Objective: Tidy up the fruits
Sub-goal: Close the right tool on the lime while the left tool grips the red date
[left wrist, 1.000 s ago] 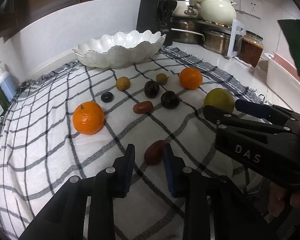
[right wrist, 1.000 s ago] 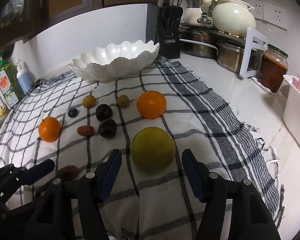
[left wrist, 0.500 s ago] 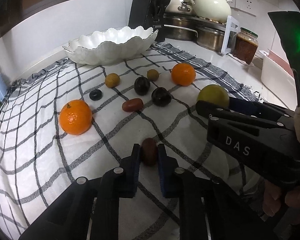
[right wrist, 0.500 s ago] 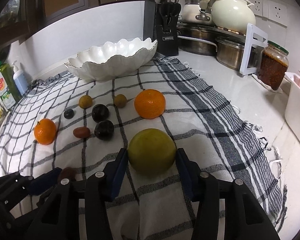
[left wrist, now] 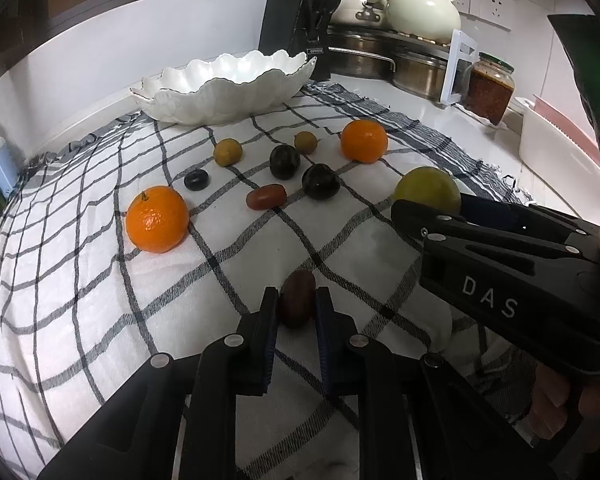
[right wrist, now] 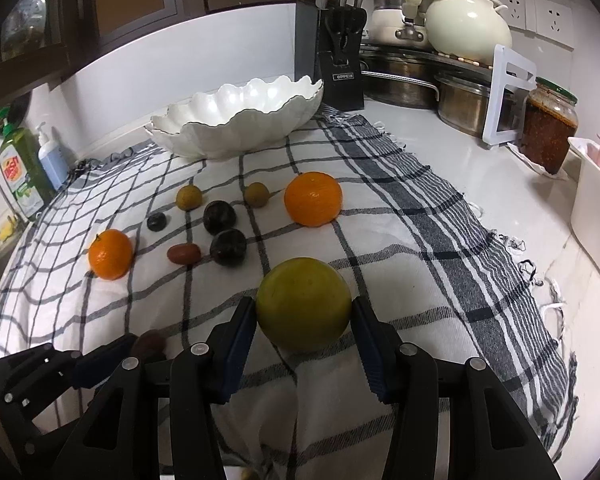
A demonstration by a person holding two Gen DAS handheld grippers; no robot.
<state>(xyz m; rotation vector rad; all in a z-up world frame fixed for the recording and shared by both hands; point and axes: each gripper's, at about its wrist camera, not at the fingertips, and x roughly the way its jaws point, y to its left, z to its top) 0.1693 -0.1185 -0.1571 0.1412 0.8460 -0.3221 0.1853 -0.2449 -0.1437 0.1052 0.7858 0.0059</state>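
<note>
1. Between the fingers of the left claw point(left wrist: 296, 304), in the left wrist view, a small brown-red date-like fruit point(left wrist: 298, 298) is pinched at its sides while resting on the checked cloth point(left wrist: 80, 300) over the tabletop. The narrow fruit is taken across its short width, so the claw is nearly closed. The scalloped white bowl point(left wrist: 224, 84) is seen at the cloth's far edge, a likely destination.

2. Ahead of the right wrist camera, the right claw point(right wrist: 304, 312) is spread wide, both pads pressed against a large yellow-green round fruit point(right wrist: 304, 304), apparently gripped low on its sides. Oranges point(right wrist: 313, 199), dark plums point(right wrist: 219, 217) and small yellowish fruits point(right wrist: 189, 197) are left scattered between claw and bowl.
</note>
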